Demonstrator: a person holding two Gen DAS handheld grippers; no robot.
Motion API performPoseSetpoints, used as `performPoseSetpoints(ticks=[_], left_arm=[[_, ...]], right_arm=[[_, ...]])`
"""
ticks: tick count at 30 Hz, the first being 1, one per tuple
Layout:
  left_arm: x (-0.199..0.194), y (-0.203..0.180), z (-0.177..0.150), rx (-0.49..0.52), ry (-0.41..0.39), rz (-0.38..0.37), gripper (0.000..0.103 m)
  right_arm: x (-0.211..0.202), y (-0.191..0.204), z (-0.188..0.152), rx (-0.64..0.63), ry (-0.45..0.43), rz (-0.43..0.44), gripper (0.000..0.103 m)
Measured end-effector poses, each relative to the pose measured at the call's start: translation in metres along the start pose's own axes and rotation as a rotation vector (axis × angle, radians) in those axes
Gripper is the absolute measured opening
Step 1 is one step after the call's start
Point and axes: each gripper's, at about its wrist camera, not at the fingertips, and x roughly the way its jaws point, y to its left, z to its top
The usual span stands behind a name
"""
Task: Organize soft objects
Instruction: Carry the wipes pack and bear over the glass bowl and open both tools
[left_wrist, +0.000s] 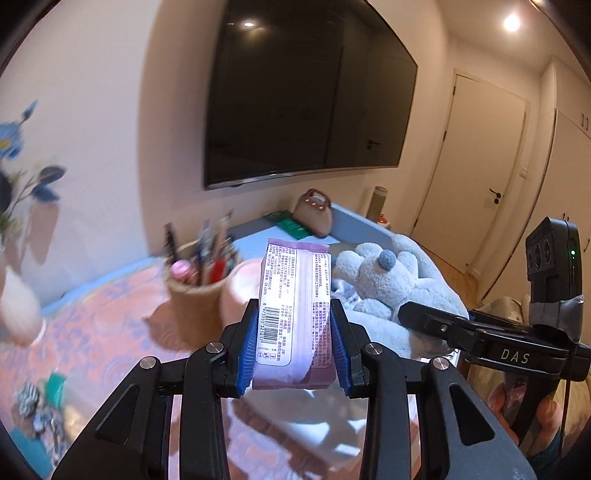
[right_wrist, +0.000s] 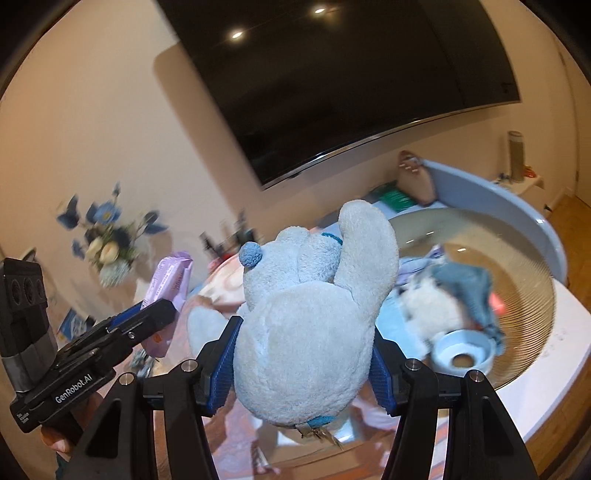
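Left wrist view: the left tool (left_wrist: 295, 332) is closed partway on a purple tissue pack (left_wrist: 293, 314), its blue ribbed pads pressing the pack's two long sides. The pack stands on end between them, its white printed label and barcode facing the camera, the soft plastic wrapper creased at the top seal. This tool tilts downward over the tabletop (left_wrist: 110, 317), which wears a pink and blue patterned cloth. Beyond the pack sit a woven pen holder (left_wrist: 195, 295) crowded with pens and a pale pink round container (left_wrist: 240, 291), both blurred. At the right edge of the view the right tool (left_wrist: 424, 317) pokes in sideways against the plush.

Right wrist view: the right tool (right_wrist: 301, 362) stands about half open, clamped on a pale blue plush toy (right_wrist: 306, 314) around its rounded body. The toy is fuzzy, with a darker blue pompom nose and one long ear raised. It is held above the tabletop, in front of a ribbed translucent bowl (right_wrist: 517, 280) holding other soft items that are too blurred to name. A hand (right_wrist: 62, 435) grips the left tool's handle at lower left. Blue artificial flowers (right_wrist: 107, 236) stand near the wall.
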Motion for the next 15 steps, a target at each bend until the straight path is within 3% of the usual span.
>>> performPoseSetpoints(ticks=[8, 11, 15], left_arm=[[0.050, -0.038, 0.027, 0.015, 0.033, -0.082, 0.032], [0.068, -0.052, 0.035, 0.014, 0.049, -0.120, 0.032], [0.089, -0.067, 0.043, 0.014, 0.068, -0.147, 0.035]], right_arm=[[-0.012, -0.046, 0.030, 0.071, -0.085, -0.150, 0.060], [-0.007, -0.060, 0.040, 0.090, -0.087, -0.230, 0.060], [0.003, -0.080, 0.046, 0.144, -0.072, -0.275, 0.061]])
